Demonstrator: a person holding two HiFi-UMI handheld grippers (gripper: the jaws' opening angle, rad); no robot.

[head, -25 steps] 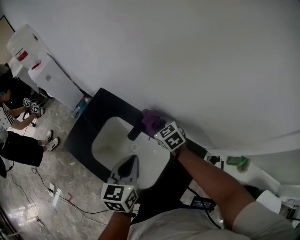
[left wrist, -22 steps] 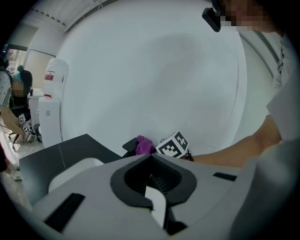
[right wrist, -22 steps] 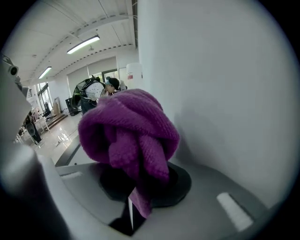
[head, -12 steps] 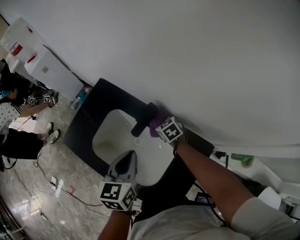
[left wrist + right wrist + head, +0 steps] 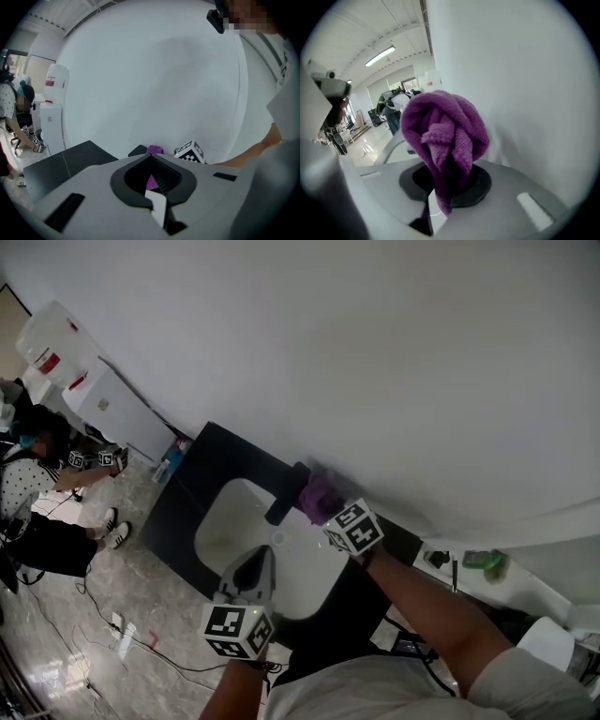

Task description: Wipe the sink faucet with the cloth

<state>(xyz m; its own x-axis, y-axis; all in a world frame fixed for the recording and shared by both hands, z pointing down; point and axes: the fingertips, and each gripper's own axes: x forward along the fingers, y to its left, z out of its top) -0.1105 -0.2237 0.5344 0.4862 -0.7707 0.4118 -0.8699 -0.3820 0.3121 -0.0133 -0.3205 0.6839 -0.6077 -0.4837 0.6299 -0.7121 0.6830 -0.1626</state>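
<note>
Right gripper (image 5: pixel 334 511) clenched on the bunched purple cloth (image 5: pixel 318 494). The wad sits at the faucet's (image 5: pixel 284 495) 3 o'clock, touching or just beside it, probably as a padded wiping face. Left gripper (image 5: pixel 264 560), jaws together and empty, hangs over the sink's (image 5: pixel 217 521) 6 o'clock rim, likely kept clear.

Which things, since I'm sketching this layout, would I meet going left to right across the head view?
seated person → blue container on the floor → black faucet → purple cloth → small green object
</note>
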